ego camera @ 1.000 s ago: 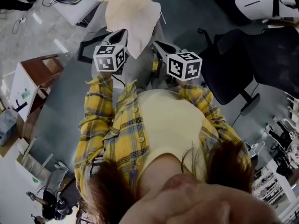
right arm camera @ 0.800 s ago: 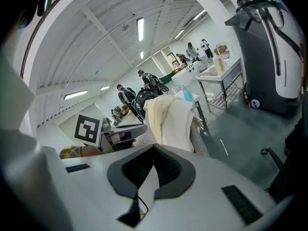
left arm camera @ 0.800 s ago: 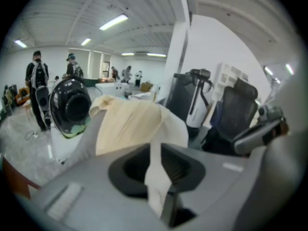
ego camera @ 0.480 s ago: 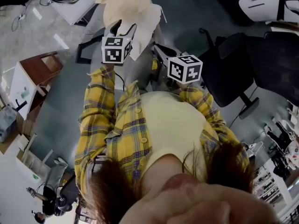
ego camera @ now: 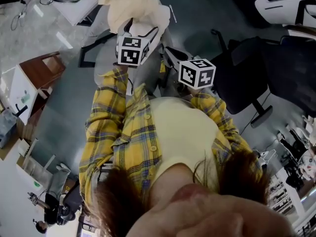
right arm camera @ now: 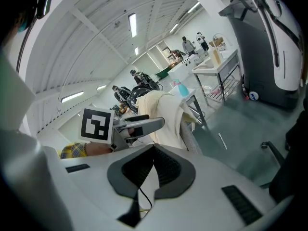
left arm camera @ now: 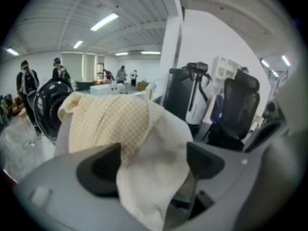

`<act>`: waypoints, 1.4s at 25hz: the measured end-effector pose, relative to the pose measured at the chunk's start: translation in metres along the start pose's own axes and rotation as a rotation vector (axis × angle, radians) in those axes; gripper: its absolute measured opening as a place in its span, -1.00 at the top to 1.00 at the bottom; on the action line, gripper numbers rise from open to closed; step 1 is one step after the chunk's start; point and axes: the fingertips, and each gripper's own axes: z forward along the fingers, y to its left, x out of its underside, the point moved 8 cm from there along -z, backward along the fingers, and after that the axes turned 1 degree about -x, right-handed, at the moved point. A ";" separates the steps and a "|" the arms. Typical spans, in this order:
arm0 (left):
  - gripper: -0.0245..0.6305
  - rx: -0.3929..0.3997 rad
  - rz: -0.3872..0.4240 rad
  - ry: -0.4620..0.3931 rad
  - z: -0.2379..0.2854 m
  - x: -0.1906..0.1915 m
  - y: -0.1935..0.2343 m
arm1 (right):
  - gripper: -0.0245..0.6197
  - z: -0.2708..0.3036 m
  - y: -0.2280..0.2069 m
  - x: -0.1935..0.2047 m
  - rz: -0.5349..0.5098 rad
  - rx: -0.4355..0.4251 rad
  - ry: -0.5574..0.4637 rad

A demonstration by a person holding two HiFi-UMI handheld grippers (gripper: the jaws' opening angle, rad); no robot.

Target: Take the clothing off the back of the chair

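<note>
In the middle of the head view, closest to the person, the right tongs [ego camera: 169, 52] are closed with nothing between them, near the chair. A little farther, the left tongs [ego camera: 141, 28] are at the cream clothing [ego camera: 133, 6] in the upper middle of the frame. Their jaws have just been opening and now stand wide. A hanging fold of the cloth lies between them and is not pressed yet. The clothing is draped over the back of the grey chair [right arm camera: 190, 138], so the task's thing has not been taken off.

I think the step now is to grasp. To do it well, the left tongs should go a bit deeper, so that they close on a thick fold and not on the thin edge, which may slip out. After closing, it seems better to lift upward first, over the top of the back, and only then pull toward the body. The right tongs could take the other side if the cloth drags.
</note>
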 end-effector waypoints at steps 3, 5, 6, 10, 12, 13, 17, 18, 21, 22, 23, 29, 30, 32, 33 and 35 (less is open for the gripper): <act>-0.40 -0.013 0.005 0.006 0.009 0.000 -0.003 | 0.89 0.002 -0.002 0.000 0.003 -0.001 0.010; -0.40 -0.047 0.011 0.015 0.013 -0.001 -0.003 | 0.89 0.003 -0.003 0.000 0.003 -0.002 0.015; -0.40 -0.064 0.011 0.022 0.014 -0.001 -0.002 | 0.89 0.003 -0.003 0.000 0.004 -0.001 0.017; -0.38 -0.087 0.010 0.036 0.021 0.000 -0.001 | 0.89 0.003 -0.006 0.001 0.008 0.002 0.018; -0.35 -0.081 0.009 0.040 0.023 0.000 -0.001 | 0.89 0.003 -0.007 0.001 0.011 0.003 0.017; -0.33 -0.076 0.009 0.039 0.023 0.000 0.000 | 0.89 0.003 -0.008 0.001 0.012 0.003 0.016; -0.23 -0.039 0.012 0.023 0.025 -0.002 0.001 | 0.89 0.002 -0.007 0.000 0.013 0.000 0.018; -0.20 -0.027 0.012 0.023 0.026 -0.002 0.002 | 0.89 0.002 -0.006 0.000 0.013 -0.001 0.019; -0.05 -0.009 0.017 0.025 0.026 -0.002 0.005 | 0.89 0.003 -0.005 0.002 0.010 -0.006 0.022; 0.03 -0.008 0.018 0.026 0.026 -0.002 0.006 | 0.89 0.003 -0.005 0.002 0.009 -0.007 0.024; 0.10 -0.007 0.019 0.027 0.026 -0.002 0.007 | 0.89 0.003 -0.005 0.003 0.008 -0.008 0.025; 0.41 -0.007 0.035 0.032 0.025 -0.004 0.012 | 0.89 0.001 -0.003 0.001 0.004 -0.013 0.025; 0.51 -0.014 0.035 0.034 0.024 -0.004 0.013 | 0.89 0.000 -0.003 0.001 0.003 -0.013 0.024; 0.66 -0.025 0.032 0.035 0.022 -0.005 0.014 | 0.89 0.000 -0.002 0.001 0.001 -0.014 0.024; 0.70 -0.031 0.033 0.036 0.022 -0.006 0.013 | 0.89 0.000 -0.002 0.002 0.000 -0.015 0.024; 0.74 -0.045 0.036 0.032 0.020 -0.007 0.011 | 0.89 0.000 -0.001 0.002 -0.004 -0.018 0.024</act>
